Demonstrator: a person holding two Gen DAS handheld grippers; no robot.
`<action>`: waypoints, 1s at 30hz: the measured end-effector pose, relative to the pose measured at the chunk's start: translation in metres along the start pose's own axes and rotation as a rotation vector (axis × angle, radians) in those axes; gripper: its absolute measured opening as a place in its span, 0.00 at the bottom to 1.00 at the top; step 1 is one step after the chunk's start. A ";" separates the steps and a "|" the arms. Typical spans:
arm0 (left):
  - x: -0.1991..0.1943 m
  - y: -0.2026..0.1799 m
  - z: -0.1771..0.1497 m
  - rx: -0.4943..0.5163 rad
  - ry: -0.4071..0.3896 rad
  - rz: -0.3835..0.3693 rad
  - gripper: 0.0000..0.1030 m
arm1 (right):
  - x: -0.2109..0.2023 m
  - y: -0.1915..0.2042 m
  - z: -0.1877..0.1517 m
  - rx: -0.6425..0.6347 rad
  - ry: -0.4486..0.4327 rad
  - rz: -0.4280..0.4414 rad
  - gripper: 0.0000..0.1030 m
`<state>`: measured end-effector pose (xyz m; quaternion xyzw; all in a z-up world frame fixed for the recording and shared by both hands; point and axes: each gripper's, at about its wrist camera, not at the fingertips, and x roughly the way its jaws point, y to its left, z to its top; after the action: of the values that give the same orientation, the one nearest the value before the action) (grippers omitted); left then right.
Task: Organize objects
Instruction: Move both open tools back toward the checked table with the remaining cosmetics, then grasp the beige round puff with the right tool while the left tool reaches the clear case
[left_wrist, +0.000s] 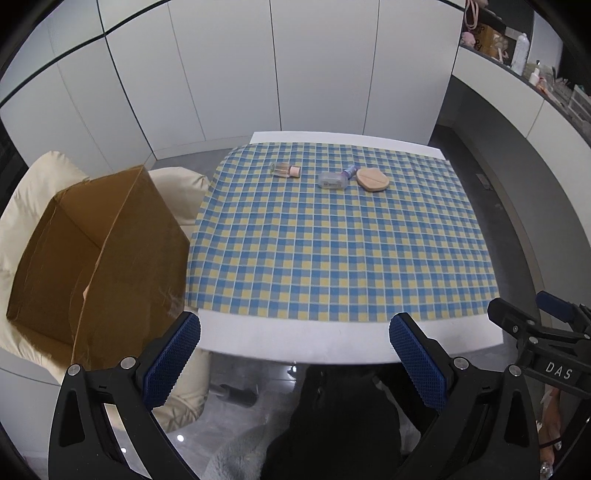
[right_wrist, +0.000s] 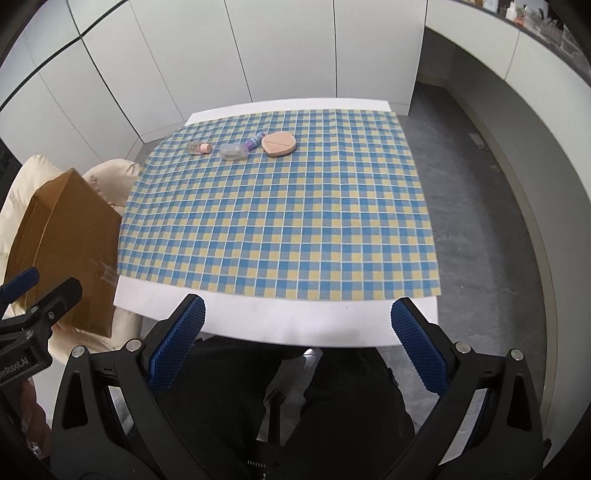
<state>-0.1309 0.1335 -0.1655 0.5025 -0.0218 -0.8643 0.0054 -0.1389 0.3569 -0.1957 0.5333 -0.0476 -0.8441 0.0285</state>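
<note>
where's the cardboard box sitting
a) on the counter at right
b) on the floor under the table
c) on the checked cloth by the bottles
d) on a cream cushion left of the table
d: the open box rests on a cream cushion off the left edge of the table, while the checked cloth holds only the small items at its far side.

White cabinet panels (left_wrist: 314, 66) line the wall, grey floor (right_wrist: 480, 177) around a white table (right_wrist: 295, 325).
</note>
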 end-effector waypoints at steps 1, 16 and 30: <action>0.005 -0.001 0.004 0.002 -0.002 0.005 0.99 | 0.008 -0.001 0.007 0.001 0.006 0.002 0.99; 0.120 -0.015 0.059 -0.001 0.052 0.055 0.99 | 0.119 -0.013 0.078 0.006 0.048 -0.015 0.99; 0.235 -0.024 0.113 -0.023 0.104 0.042 0.99 | 0.217 -0.004 0.140 -0.080 0.046 -0.058 0.99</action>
<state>-0.3449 0.1534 -0.3153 0.5462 -0.0221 -0.8368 0.0303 -0.3586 0.3460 -0.3315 0.5523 0.0022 -0.8332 0.0264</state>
